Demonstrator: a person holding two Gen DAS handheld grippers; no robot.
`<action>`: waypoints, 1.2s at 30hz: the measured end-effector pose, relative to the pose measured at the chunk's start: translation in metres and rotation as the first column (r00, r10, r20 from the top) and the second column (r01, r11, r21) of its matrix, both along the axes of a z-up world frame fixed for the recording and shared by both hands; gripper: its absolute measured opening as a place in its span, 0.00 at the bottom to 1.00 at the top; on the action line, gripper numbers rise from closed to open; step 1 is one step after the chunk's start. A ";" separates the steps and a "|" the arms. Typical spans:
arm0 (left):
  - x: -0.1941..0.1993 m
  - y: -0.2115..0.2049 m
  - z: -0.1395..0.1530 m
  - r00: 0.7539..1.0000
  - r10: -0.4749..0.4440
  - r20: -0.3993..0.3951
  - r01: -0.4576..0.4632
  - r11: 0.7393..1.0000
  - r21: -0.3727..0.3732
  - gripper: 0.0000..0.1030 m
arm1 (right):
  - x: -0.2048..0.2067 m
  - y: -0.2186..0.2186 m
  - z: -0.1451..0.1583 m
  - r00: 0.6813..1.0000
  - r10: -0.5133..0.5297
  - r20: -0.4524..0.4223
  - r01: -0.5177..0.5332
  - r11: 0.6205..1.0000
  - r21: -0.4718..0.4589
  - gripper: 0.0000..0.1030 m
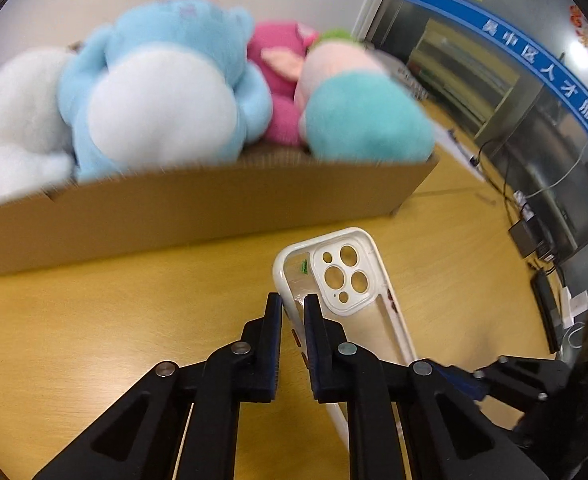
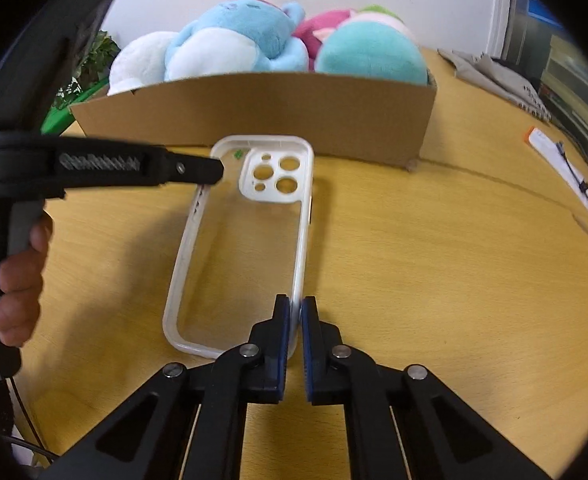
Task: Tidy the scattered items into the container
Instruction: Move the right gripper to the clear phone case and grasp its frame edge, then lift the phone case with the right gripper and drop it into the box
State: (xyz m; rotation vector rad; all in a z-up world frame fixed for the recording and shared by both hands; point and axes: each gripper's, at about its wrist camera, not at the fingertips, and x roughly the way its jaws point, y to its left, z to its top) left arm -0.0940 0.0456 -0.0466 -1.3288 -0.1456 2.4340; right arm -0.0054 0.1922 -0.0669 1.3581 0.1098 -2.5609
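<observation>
A white phone case (image 1: 345,276) with a clear back lies on the yellow wooden table (image 1: 94,340), just in front of a cardboard box (image 1: 214,208). My left gripper (image 1: 293,304) is shut on the case's left rim near the camera cut-outs. In the right wrist view the phone case (image 2: 272,172) stretches towards me, and my right gripper (image 2: 295,306) is shut on its right rim near the lower corner. The left gripper (image 2: 214,170) comes in from the left there, held by a hand (image 2: 18,280).
The cardboard box (image 2: 254,116) holds several plush toys: white (image 1: 14,128), blue and white (image 1: 166,92), pink (image 1: 282,92) and teal (image 1: 365,124). Papers (image 2: 493,72) and a white slip (image 2: 561,164) lie at the right. Cables and adapters (image 1: 533,240) line the table's right edge.
</observation>
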 end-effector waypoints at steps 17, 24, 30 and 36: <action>-0.077 -0.058 0.157 0.960 0.033 -0.279 -0.039 0.999 -0.014 0.09 | -0.089 -0.046 0.125 0.961 0.058 -0.270 -0.075 0.996 -0.050 0.05; -0.175 -0.064 0.189 0.949 0.053 -0.312 -0.058 0.998 -0.009 0.09 | -0.181 -0.046 0.165 0.943 0.022 -0.332 -0.054 0.995 -0.086 0.05; -0.257 -0.045 0.148 0.976 0.054 -0.210 -0.063 0.997 -0.036 0.09 | -0.264 -0.034 0.151 0.964 -0.018 -0.264 0.000 0.998 -0.069 0.05; -0.283 -0.032 0.070 0.996 0.056 -0.076 -0.065 0.990 -0.127 0.16 | -0.283 -0.027 0.099 0.991 -0.034 -0.130 0.031 0.999 -0.031 0.05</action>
